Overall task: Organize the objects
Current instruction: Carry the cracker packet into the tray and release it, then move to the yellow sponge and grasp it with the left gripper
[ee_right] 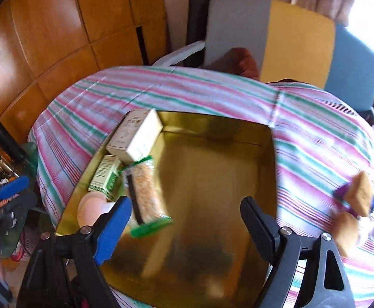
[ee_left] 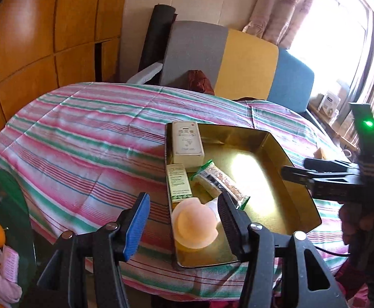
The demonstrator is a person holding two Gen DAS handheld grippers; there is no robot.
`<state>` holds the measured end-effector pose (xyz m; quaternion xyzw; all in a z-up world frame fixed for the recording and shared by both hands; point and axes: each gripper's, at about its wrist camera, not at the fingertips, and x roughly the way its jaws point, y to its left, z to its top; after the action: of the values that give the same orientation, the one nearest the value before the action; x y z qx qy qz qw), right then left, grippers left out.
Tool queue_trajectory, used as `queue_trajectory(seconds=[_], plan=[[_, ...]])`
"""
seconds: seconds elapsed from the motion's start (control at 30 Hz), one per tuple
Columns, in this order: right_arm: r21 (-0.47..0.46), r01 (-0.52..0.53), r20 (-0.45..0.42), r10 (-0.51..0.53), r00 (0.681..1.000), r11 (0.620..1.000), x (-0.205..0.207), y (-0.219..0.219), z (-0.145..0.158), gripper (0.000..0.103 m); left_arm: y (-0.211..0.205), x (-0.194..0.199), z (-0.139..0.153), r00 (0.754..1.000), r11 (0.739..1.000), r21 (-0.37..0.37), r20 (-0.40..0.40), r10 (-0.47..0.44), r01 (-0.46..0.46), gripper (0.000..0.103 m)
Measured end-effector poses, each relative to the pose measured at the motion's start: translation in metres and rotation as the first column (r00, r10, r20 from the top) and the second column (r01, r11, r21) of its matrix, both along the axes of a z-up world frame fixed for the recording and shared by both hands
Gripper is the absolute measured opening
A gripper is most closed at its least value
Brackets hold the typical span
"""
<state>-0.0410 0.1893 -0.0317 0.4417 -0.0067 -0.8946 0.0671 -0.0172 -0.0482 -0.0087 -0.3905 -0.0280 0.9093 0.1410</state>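
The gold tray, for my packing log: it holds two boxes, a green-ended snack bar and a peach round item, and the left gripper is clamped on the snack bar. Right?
Not quite: the left gripper is open and holds nothing, as the left wrist view shows. The gold tray does hold the two boxes, snack bar and peach round item.

Window [ee_left: 340, 25] glare; right view motion-blurred

Print on boxes [ee_left: 187, 142] — blurred, nothing readable

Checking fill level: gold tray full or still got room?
Room left. The tray holds two boxes, a snack bar and a peach lid along one side; the rest is bare.
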Motion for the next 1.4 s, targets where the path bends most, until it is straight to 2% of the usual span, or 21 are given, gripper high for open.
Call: queue_trajectory(seconds=[0.23, 0.4, 0.53, 0.63, 0.7, 0.9, 1.0, 1.1, 1.2, 1.27, 1.4], plan=[[0.022, 0.112, -0.068, -0.11, 0.992, 0.993, 0.032, 0.065, 0.017, 0.091, 0.025, 0.001, 0.004, 1.0, 0.998, -0.055, 0.005, -0.022, 0.022, 0.055], [0.054, 0.235, -0.103, -0.229, 0.968, 0.971, 0.05, 0.123, 0.025, 0.093, 0.044, 0.001, 0.006, 0.997, 0.996, -0.043, 0.021, -0.078, 0.079, 0.055], [0.084, 0.358, -0.112, -0.348, 0.931, 0.93, 0.063, 0.176, 0.028, 0.095, 0.065, 0.001, 0.008, 0.988, 0.988, -0.025, 0.027, -0.149, 0.15, 0.055], [0.09, 0.462, -0.123, -0.45, 0.884, 0.883, 0.074, 0.221, 0.027, 0.096, 0.081, -0.001, 0.008, 0.974, 0.977, 0.021, 0.07, -0.215, 0.214, 0.055], [0.09, 0.527, -0.125, -0.516, 0.848, 0.845, 0.081, 0.254, 0.023, 0.096, 0.093, -0.004, 0.008, 0.965, 0.971, 0.025, 0.1, -0.24, 0.239, 0.055], [0.038, 0.7, -0.108, -0.693, 0.712, 0.713, 0.107, 0.34, -0.004, 0.096, 0.143, 0.001, 0.015, 0.928, 0.935, 0.012, 0.116, -0.354, 0.355, 0.055], [-0.047, 0.763, -0.034, -0.765, 0.643, 0.644, 0.122, 0.367, -0.021, 0.096, 0.17, 0.002, 0.017, 0.905, 0.913, 0.018, 0.127, -0.406, 0.407, 0.055], [-0.104, 0.773, -0.036, -0.78, 0.625, 0.625, 0.127, 0.377, -0.018, 0.096, 0.208, 0.002, 0.021, 0.871, 0.881, 0.027, 0.135, -0.472, 0.473, 0.055], [-0.135, 0.77, -0.026, -0.779, 0.626, 0.624, 0.13, 0.379, -0.017, 0.096, 0.25, 0.003, 0.02, 0.83, 0.842, 0.044, 0.149, -0.537, 0.537, 0.055], [-0.15, 0.773, -0.025, -0.784, 0.621, 0.617, 0.133, 0.38, -0.016, 0.096, 0.277, 0.001, 0.016, 0.811, 0.825, 0.029, 0.168, -0.561, 0.564, 0.056], [-0.19, 0.78, -0.014, -0.796, 0.605, 0.596, 0.139, 0.384, -0.015, 0.097, 0.335, 0.001, 0.0, 0.773, 0.789, -0.013, 0.214, -0.598, 0.614, 0.068]])
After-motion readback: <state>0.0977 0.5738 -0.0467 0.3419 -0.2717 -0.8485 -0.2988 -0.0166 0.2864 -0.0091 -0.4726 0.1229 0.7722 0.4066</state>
